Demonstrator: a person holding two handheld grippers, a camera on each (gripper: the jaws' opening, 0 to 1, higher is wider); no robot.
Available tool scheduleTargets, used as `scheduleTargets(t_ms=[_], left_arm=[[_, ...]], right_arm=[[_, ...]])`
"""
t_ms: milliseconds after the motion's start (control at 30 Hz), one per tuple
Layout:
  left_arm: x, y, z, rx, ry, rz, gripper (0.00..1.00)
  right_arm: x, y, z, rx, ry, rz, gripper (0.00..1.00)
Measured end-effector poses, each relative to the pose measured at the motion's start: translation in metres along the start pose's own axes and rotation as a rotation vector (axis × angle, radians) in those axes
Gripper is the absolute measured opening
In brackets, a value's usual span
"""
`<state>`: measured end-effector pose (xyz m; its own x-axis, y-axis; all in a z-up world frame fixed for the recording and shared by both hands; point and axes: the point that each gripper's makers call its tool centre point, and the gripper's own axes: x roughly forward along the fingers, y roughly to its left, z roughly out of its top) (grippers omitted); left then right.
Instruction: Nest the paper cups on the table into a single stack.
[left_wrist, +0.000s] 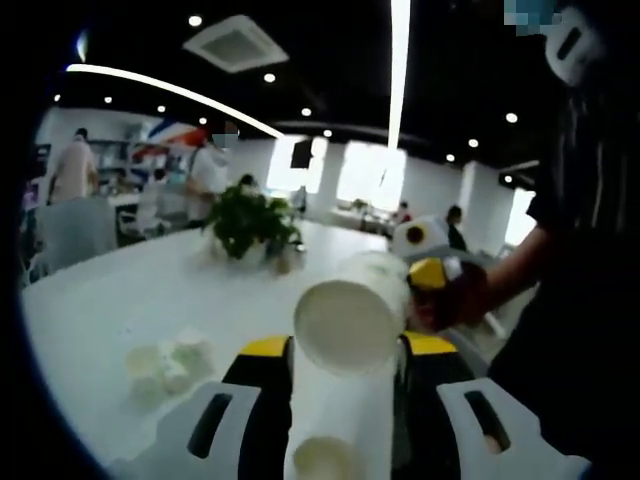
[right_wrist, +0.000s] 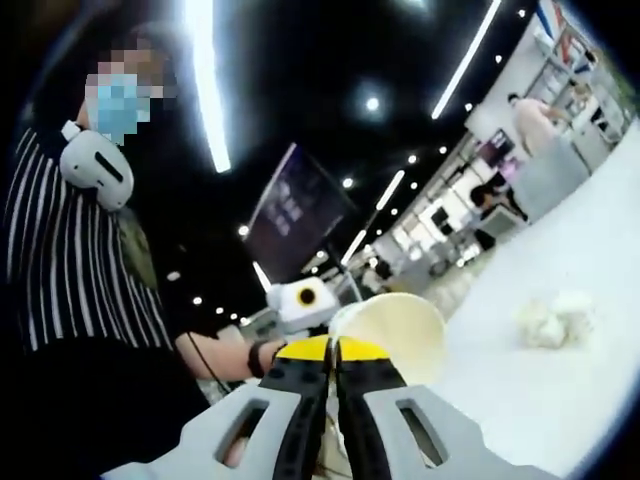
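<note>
Cup stack (left_wrist: 345, 400) above white table (left_wrist: 120, 300), plant (left_wrist: 250, 222) behind.

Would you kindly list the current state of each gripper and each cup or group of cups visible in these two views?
Left gripper: shut on white cup stack, held between its jaws.
White cup stack: held off the table, a cup mouth showing low in the view.
Right gripper: shut on paper cup's rim.
Paper cup: held in the air, tilted, its open mouth showing.
Loose cups: clustered on the white table, not yet stacked.
</note>
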<state>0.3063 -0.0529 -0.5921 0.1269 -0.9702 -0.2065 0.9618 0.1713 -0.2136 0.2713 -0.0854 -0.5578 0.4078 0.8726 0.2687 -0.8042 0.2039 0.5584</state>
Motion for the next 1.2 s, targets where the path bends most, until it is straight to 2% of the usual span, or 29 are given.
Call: scheduleTargets(t_ms=[233, 367, 600, 800, 867, 1000, 1200], left_arm=[[-0.006, 0.001, 0.003, 0.019, -0.025, 0.014, 0.45], [-0.008, 0.004, 0.003, 0.046, -0.027, 0.035, 0.50], [-0.009, 0.006, 0.007, 0.048, -0.039, 0.057, 0.56], [-0.009, 0.009, 0.001, 0.039, -0.019, 0.080, 0.65], [-0.010, 0.012, 0.000, 0.028, -0.018, 0.105, 0.71], [-0.015, 0.015, -0.004, 0.018, -0.016, 0.126, 0.72], [-0.029, 0.026, -0.015, 0.004, -0.005, 0.195, 0.74]], right_arm=[[0.002, 0.000, -0.002, 0.005, 0.005, -0.006, 0.00], [0.004, -0.001, -0.005, 0.007, 0.011, -0.012, 0.00], [0.005, -0.004, -0.009, 0.011, 0.026, -0.031, 0.00], [0.001, -0.007, -0.009, 0.020, 0.021, -0.057, 0.00], [-0.001, -0.008, -0.010, 0.024, 0.020, -0.062, 0.00], [-0.004, -0.010, -0.011, 0.031, 0.018, -0.082, 0.00], [-0.012, -0.017, -0.013, 0.024, 0.024, -0.131, 0.00]])
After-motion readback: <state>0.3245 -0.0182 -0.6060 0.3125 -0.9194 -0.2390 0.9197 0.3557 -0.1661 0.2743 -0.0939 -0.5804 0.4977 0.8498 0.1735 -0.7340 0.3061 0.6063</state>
